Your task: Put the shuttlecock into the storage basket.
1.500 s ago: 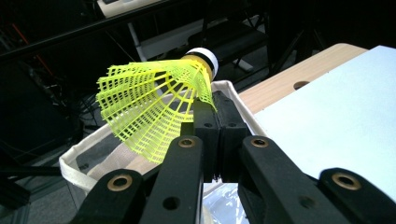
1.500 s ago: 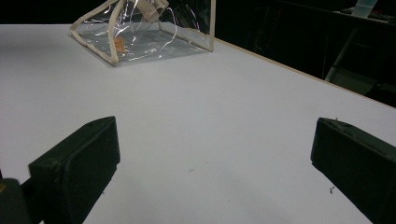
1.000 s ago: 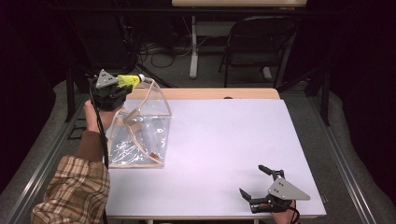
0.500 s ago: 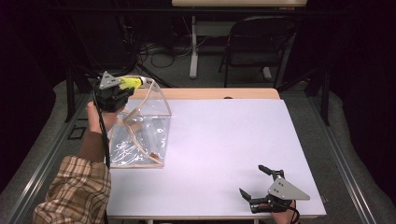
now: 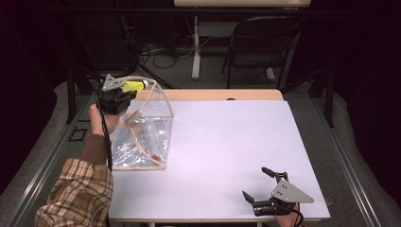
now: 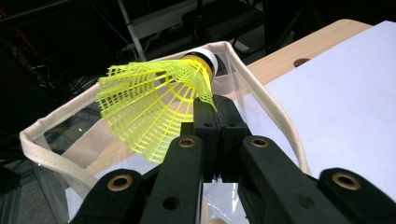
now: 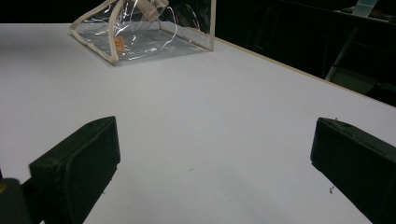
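A yellow mesh shuttlecock (image 6: 154,100) with a white cork end is pinched by its skirt in my left gripper (image 6: 215,106), which is shut on it. In the high view the left gripper (image 5: 128,90) holds the shuttlecock (image 5: 134,85) above the open top of a clear plastic bag (image 5: 146,127) with beige trim, standing at the table's left side. The bag's rim (image 6: 51,154) lies just below the shuttlecock. My right gripper (image 5: 254,182) rests near the front right edge, jaws wide open with nothing between them (image 7: 215,154). The bag (image 7: 140,32) is far from it.
The white table top (image 5: 227,142) stretches between the bag and the right gripper. A wooden strip (image 5: 222,94) runs along the far edge. A folding chair (image 5: 260,42) and cables stand on the dark floor behind the table.
The left gripper with the shuttlecock has drifted slightly lower in the high view, staying over the bag's top. The right gripper has kept still.
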### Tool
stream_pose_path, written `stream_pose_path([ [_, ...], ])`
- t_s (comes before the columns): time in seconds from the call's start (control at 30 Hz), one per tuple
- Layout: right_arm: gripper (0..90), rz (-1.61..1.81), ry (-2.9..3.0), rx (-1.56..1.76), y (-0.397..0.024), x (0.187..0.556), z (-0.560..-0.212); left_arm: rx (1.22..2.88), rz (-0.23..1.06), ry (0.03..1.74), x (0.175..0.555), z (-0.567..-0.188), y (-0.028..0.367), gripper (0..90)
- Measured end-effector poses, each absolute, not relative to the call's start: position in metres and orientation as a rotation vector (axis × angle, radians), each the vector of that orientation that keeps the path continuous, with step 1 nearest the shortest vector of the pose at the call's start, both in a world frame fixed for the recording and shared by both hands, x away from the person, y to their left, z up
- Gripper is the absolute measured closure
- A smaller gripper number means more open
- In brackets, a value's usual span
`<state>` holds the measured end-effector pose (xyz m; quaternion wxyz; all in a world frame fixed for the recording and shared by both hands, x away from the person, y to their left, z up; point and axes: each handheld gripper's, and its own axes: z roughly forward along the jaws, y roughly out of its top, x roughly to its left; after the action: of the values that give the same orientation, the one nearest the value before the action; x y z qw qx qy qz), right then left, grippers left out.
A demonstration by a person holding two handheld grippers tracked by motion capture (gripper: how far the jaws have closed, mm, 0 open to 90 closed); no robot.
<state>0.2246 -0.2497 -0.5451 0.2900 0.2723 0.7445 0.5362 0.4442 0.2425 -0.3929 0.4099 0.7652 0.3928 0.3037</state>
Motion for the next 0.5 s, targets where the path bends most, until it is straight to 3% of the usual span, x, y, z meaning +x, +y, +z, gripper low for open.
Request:
stream_pose_path([
  [0.5,1.0,1.430,1.988,0.724,-0.2497,0.2245,-0.5450,1.947,0.744,1.003,0.4482,-0.4020,0.2420,89.4],
])
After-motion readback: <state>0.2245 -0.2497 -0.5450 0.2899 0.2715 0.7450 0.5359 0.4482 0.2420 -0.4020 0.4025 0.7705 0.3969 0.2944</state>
